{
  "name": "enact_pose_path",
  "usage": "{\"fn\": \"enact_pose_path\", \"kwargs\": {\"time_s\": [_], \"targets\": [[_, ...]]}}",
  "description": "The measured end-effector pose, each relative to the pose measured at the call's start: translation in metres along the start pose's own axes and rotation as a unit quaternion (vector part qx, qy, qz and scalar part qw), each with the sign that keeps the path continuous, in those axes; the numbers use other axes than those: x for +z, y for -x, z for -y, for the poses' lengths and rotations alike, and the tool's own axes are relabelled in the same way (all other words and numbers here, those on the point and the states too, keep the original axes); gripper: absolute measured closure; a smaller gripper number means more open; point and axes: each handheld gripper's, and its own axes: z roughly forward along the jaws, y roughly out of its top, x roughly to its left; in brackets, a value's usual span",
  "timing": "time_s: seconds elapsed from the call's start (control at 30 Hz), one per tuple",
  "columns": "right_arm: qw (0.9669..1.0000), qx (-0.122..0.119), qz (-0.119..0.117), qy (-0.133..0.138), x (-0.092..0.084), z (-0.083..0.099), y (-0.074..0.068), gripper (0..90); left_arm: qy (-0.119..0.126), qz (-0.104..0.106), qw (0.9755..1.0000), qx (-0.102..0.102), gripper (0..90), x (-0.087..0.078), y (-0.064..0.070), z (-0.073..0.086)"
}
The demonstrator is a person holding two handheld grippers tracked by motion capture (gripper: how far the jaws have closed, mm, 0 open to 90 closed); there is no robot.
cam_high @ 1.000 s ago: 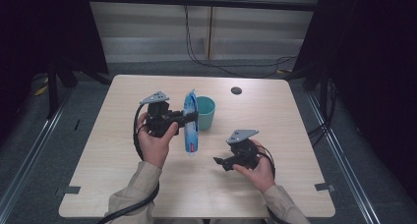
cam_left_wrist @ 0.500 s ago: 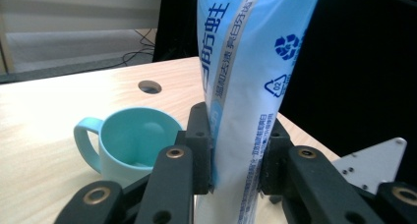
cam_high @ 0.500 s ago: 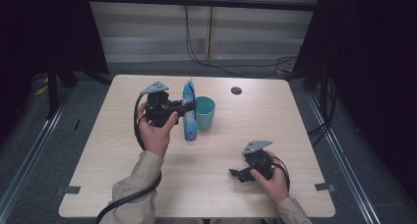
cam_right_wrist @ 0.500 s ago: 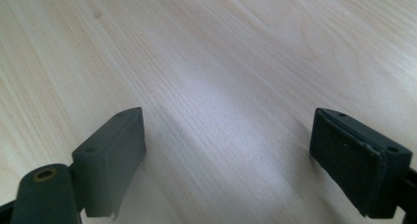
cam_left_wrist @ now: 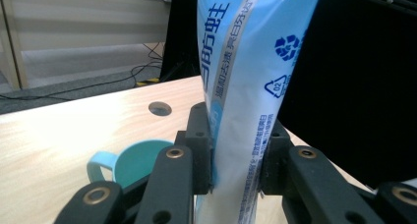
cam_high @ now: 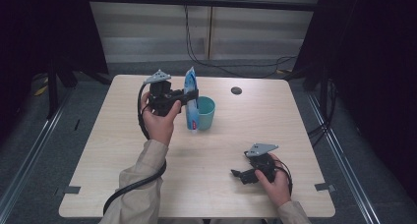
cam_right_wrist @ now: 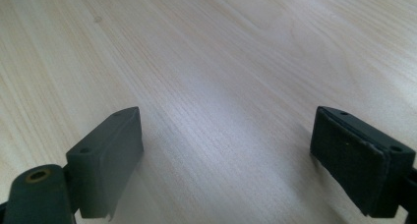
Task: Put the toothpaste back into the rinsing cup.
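Toothpaste tube (cam_high: 191, 102) held upright, cap end down, flat crimped end up, just beside the teal mug (cam_high: 203, 112) and overlapping its near rim as the high view frames it. Cap tip looks to sit at or just above the counter (cam_high: 147, 184) in front of the mug; contact cannot be confirmed. Judged: the tube is stood on end like this so it can be lifted over the rim and dropped into the mug, cap first.

Left hand-held gripper (cam_high: 184, 97): jaws pressed in on the tube's flat faces at about mid-length. In the left gripper view both pads bear against the tube (cam_left_wrist: 246, 111), one on each side, and the mug (cam_left_wrist: 133, 160) with its handle lies below and behind, mouth up and empty as far as can be seen.

Right hand-held gripper (cam_high: 237, 175): parked low over the near right part of the counter, well apart from tube and mug. Jaws have just been opening and now stand spread wide; right gripper view has bare wood (cam_right_wrist: 206, 86) between the pads, nothing gripped or touched. Judged: it is clear of the work, leaving the placement to the left hand.

Small dark round cap (cam_high: 236, 90) set into the counter's far side, not involved.
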Motion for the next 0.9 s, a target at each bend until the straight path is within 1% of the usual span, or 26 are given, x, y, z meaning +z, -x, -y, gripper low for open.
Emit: {"fn": "enact_pose_path", "kwargs": {"time_s": [0.07,0.1,0.37,0.4,0.43,0.57,0.6,0.77,0.9], "targets": [[1.0000,0.000,0.000,0.000,0.000,0.000,0.000,11.8,0.006,0.002,1.0000,-0.002,72.8,0.002,-0.001,-0.004],[1.0000,0.000,0.000,0.000,0.000,0.000,0.000,11.9,0.004,0.003,1.0000,0.001,72.9,0.003,-0.002,-0.006],[1.0000,0.001,0.000,0.001,0.000,0.000,0.000,11.8,0.011,-0.006,0.9999,0.005,72.8,0.007,-0.005,-0.014],[1.0000,0.001,0.000,0.001,0.000,0.000,0.000,11.9,0.013,-0.009,0.9999,0.003,72.8,0.009,-0.005,-0.016],[1.0000,0.001,0.000,0.001,0.000,0.000,0.000,11.8,0.013,-0.011,0.9998,0.006,72.8,0.010,-0.006,-0.017],[1.0000,0.000,0.001,0.001,0.000,0.000,0.000,11.8,0.017,-0.011,0.9998,0.004,72.8,0.014,-0.006,-0.021],[1.0000,0.001,0.000,0.001,0.000,0.000,0.000,11.9,0.018,-0.015,0.9997,0.007,72.8,0.016,-0.007,-0.024],[1.0000,-0.001,0.001,0.002,0.000,0.000,0.000,11.8,0.021,-0.017,0.9996,0.009,72.8,0.021,-0.009,-0.027],[1.0000,-0.001,0.001,0.002,0.000,0.000,0.000,11.9,0.027,-0.022,0.9994,0.004,72.8,0.025,-0.013,-0.028]]}}
